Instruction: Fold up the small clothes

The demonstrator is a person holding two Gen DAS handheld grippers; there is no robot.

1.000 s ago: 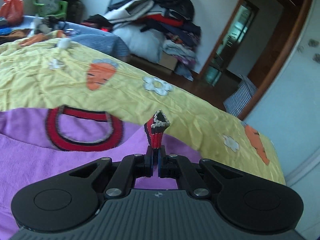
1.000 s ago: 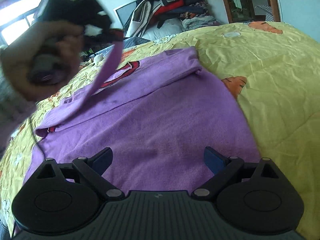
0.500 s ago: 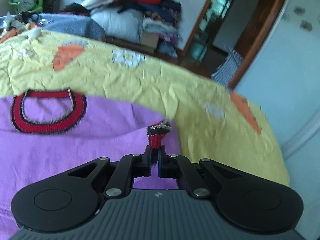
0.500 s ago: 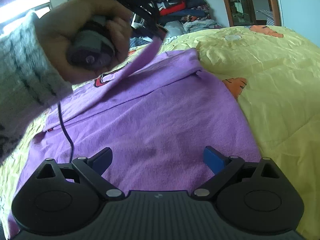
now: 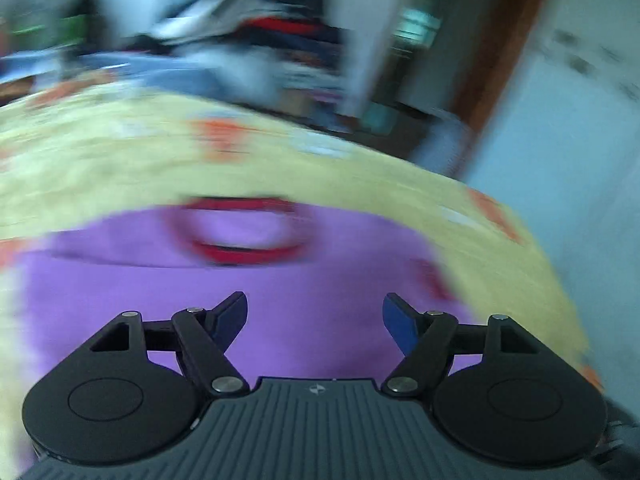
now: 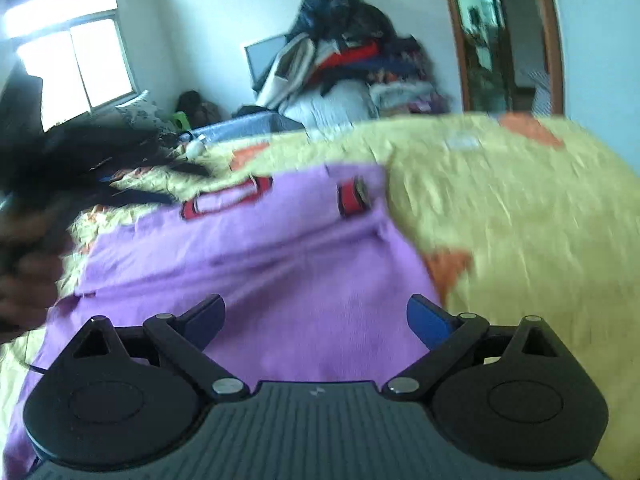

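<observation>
A purple garment (image 6: pixel 304 264) with a red-trimmed neckline (image 5: pixel 240 232) lies spread on a bed covered by a yellow sheet (image 6: pixel 520 216) printed with orange shapes. Both wrist views are blurred, so fine detail of the cloth is unreliable.

Left tool (image 5: pixel 315 314): the jaws are opening, and nothing lies between them; only flat purple cloth shows beyond the blue pads (image 5: pixel 396 320).

Right tool (image 6: pixel 314 316): its jaws stand wide apart over the lower body of the garment, with nothing gripped.

In the right wrist view, a red sleeve cuff (image 6: pixel 352 200) rests on top of the purple cloth near the right side of the neckline, and a raised ridge crosses the garment just below it. This suggests that one sleeve has been laid inward over the body. A dark, blurred hand (image 6: pixel 24 264) with its tool handle occupies the left edge of that view.

Progress, as a judgement: the fold appears to be at an early stage. One sleeve fold seems done. The far left side of the garment is partly hidden by the hand, so the state of the other sleeve cannot be told. The body is long and flat, so lengthwise folds and a final tidy stack remain.

A heap of other clothes (image 6: pixel 352 64) stands against the far wall.
</observation>
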